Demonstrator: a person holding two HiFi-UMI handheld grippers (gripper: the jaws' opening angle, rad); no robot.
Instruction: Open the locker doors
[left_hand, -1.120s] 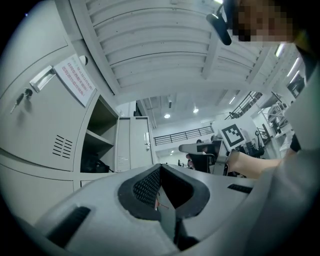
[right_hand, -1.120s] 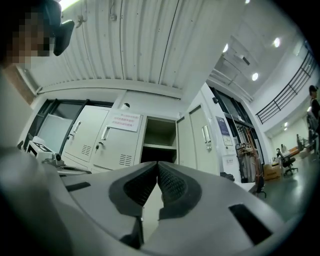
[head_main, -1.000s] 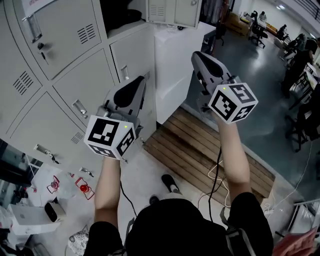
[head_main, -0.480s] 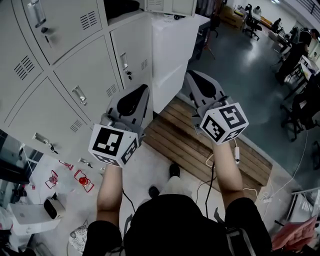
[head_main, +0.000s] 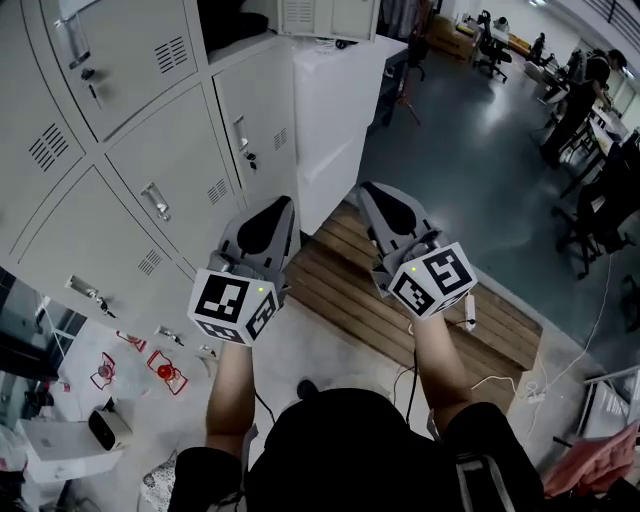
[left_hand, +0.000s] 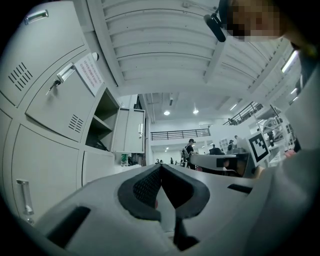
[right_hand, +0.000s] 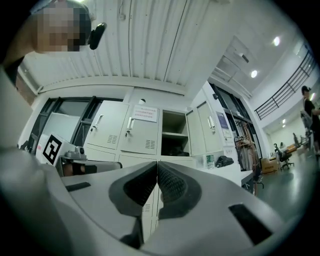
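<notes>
The lockers (head_main: 150, 130) stand at the left of the head view, well apart from both grippers. They are made of pale grey sheet metal, and each door is fitted with a small slotted vent, a bright metal handle and a lock. Most doors are shut. One upper compartment (right_hand: 175, 131) is open, with its door (right_hand: 200, 132) swung aside. A shelf divides it, and something dark is lying below the shelf, though what it is cannot be told. The left gripper (head_main: 278, 203) is closed, its dark ribbed pads pressed together with nothing between them. The right gripper (head_main: 374, 190) is closed in the same way and holds nothing. Both bodies are of smooth light grey plastic, and each carries a marker cube (head_main: 232, 305) printed in black and white squares. A pallet (head_main: 340, 290) of brown wooden slats is laid under the grippers, at the foot of a plain white cabinet (head_main: 335, 110). Thin plastic bags (head_main: 165, 370) with red print are lying on the pale floor by the lockers.
</notes>
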